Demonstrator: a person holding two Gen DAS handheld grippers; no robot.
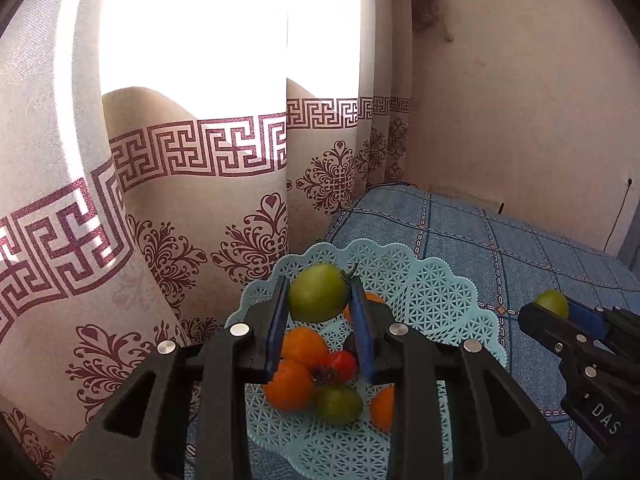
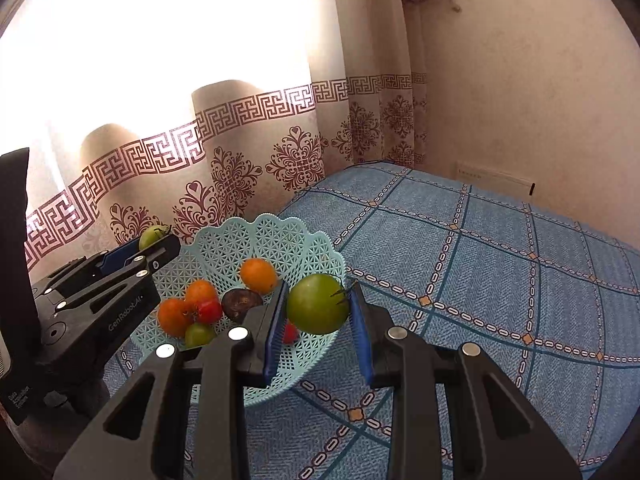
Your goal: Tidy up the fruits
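My left gripper (image 1: 319,300) clamps a green tomato (image 1: 319,298) above the near side of the light blue basket (image 1: 440,280). My right gripper (image 2: 318,308) pinches another green tomato (image 2: 317,304) over the basket's right rim. Farther in lie oranges (image 2: 258,275).

Your two grippers are matt black plastic — the left gripper (image 1: 320,300) and right gripper (image 2: 318,308) both carry ribbed blue pads (image 1: 277,332) and shiny metal pins (image 1: 240,329). Each green tomato (image 1: 319,293) you hold has smooth, slightly glossy skin. The basket (image 1: 440,292) is pale blue openwork plastic; the bedspread (image 2: 500,280) is woven cloth — matt, coarse-textured. The curtain (image 1: 180,200) looks like thin printed fabric.
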